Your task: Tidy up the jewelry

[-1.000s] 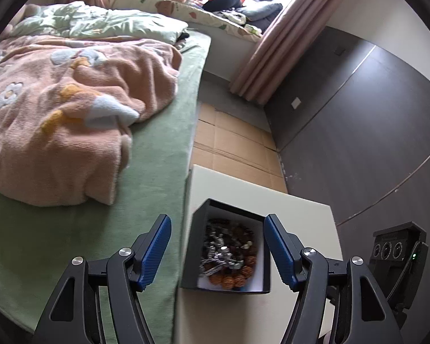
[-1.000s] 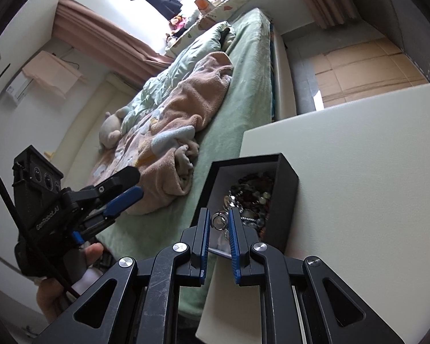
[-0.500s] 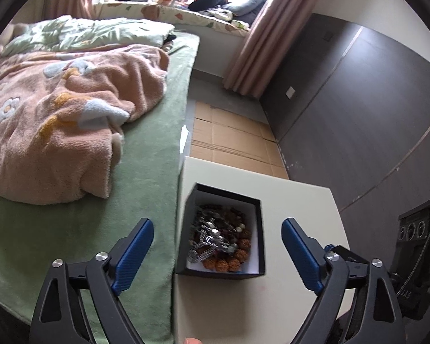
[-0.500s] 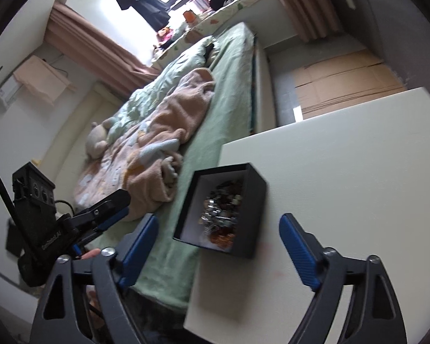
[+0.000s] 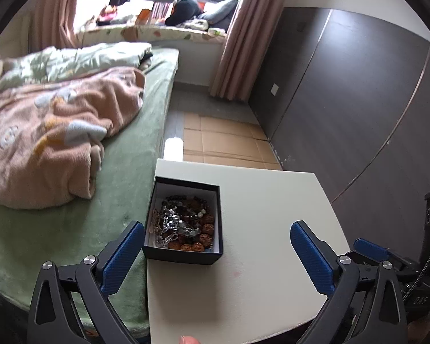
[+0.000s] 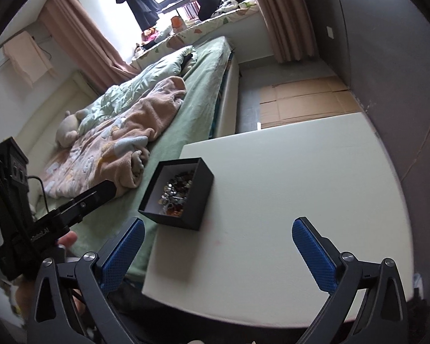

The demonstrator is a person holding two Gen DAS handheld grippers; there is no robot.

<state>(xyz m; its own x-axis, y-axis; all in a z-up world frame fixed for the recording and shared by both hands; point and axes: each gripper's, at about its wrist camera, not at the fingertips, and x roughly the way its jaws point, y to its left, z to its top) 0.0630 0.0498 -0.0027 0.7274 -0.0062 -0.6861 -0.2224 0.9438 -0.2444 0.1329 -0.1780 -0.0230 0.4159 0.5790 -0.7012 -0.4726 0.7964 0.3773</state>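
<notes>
A bedroom: a bed (image 5: 123, 200) with a green cover and a rumpled pink blanket runs along the left side of a pale table (image 5: 258, 243), with dark wall panels to the right and a bright window at the far end.

A small black box (image 5: 183, 255) stands on the table close to its left edge, the edge next to the bed, about midway along it. Inside, on a white lining, lies the jewelry (image 5: 183, 223): a tangled heap of silver chain and dark and brown beads.

The left tool (image 5: 215, 246) hangs above the near part of the table, its jaws opening to full spread with nothing pressed between them. In that view the box's near wall sits just beside the left blue pad but clear of it. The right tool (image 6: 220, 246) is likewise opening wide and empty, with the box ahead of it and off to its left.

The box looks like light, stiff card. It should slide easily on the smooth table, so it is best taken across two opposite outer walls, and gently, since thin walls may bow. The jewelry will probably behave as a loose, limp, slippery mass; strands look interlocked, so lifting one may drag others. A bead strand offers the firmest hold; thin chain could slip from the pads, and small links seem delicate.
</notes>
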